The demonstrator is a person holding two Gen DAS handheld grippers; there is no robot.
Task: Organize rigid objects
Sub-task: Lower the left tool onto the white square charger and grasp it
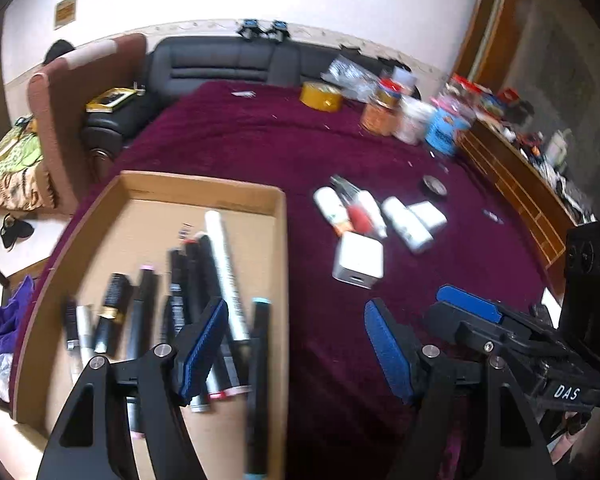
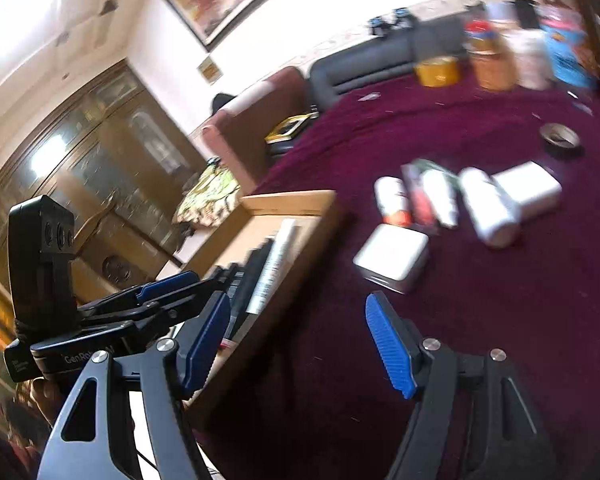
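- Over the cardboard tray (image 1: pixel 278 248), in the left wrist view, your left gripper (image 1: pixel 296 354) hangs with jaws spread and nothing between them. One finger sits above the tray's contents, the other above the maroon tablecloth (image 1: pixel 260 140).
- Inside the tray, markers and pens (image 1: pixel 204 300) lie roughly side by side, a long white tube (image 1: pixel 224 264) among them. Judged stiff, light and prone to roll; take each across the barrel near its middle.
- Outside the tray, well apart from it, a white charger block (image 1: pixel 358 260) lies nearest, with small white bottles (image 1: pixel 406 224) and a second white block (image 1: pixel 428 214) behind. A tape roll (image 1: pixel 434 186) lies further back.
- Across the right wrist view, your right gripper (image 2: pixel 300 344) is likewise released and empty, above the cloth just beside the tray's wall (image 2: pixel 300 240).
- Ahead of it sits the charger block (image 2: pixel 392 256): rigid, smooth-sided, probably slippery; grip its flat opposite faces. The bottles (image 2: pixel 488 208) look light and will roll; clamp across the body.
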